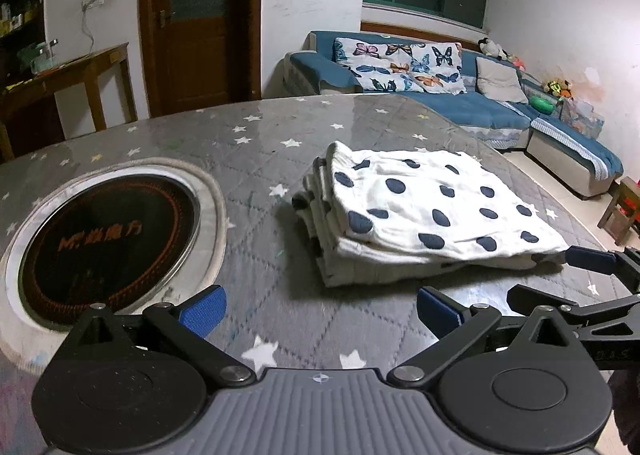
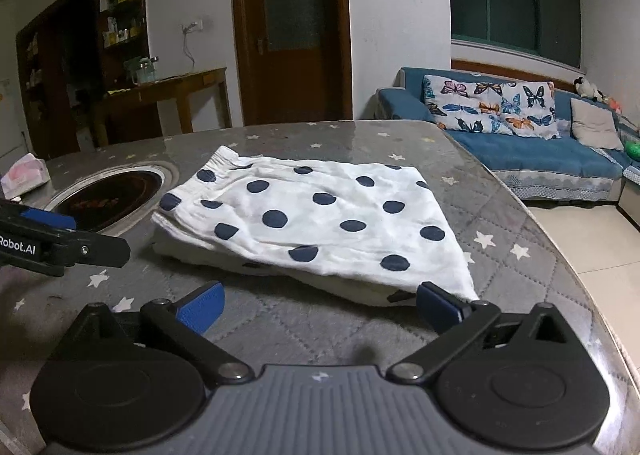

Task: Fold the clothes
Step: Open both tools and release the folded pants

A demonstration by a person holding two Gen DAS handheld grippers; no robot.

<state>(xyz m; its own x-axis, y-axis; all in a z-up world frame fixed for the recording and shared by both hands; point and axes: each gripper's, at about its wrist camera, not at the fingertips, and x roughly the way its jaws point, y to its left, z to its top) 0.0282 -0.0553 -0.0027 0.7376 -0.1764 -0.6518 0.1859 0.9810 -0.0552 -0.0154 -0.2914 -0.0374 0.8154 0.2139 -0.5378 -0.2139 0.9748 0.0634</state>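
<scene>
The polka-dot garment [image 2: 316, 223] lies folded into a compact stack of several layers on the round table [image 2: 500, 223], between the built-in hotplate [image 2: 112, 199] and the table's right edge, closer to the near rim than to the far one. The fold looks finished to me: the layers lie one on another, the top one is fairly smooth, and only the near right corner runs out into a thin point. What could be left is a small tidying of that corner, or another garment, but none is in view.

The left gripper [image 1: 320, 311] and the right gripper [image 2: 320, 307] both stand wide open with nothing between the jaws. The right one's right finger is just beside the pointed corner of the cloth; I cannot tell if it touches.

The cloth is soft, thin, slightly crinkled white cotton with dark navy dots, and a gathered waistband shows at the far left end. The table cover is a grey quilted fabric with small stars under a glossy clear sheet. The hotplate is a dark glass disc in a metal ring
</scene>
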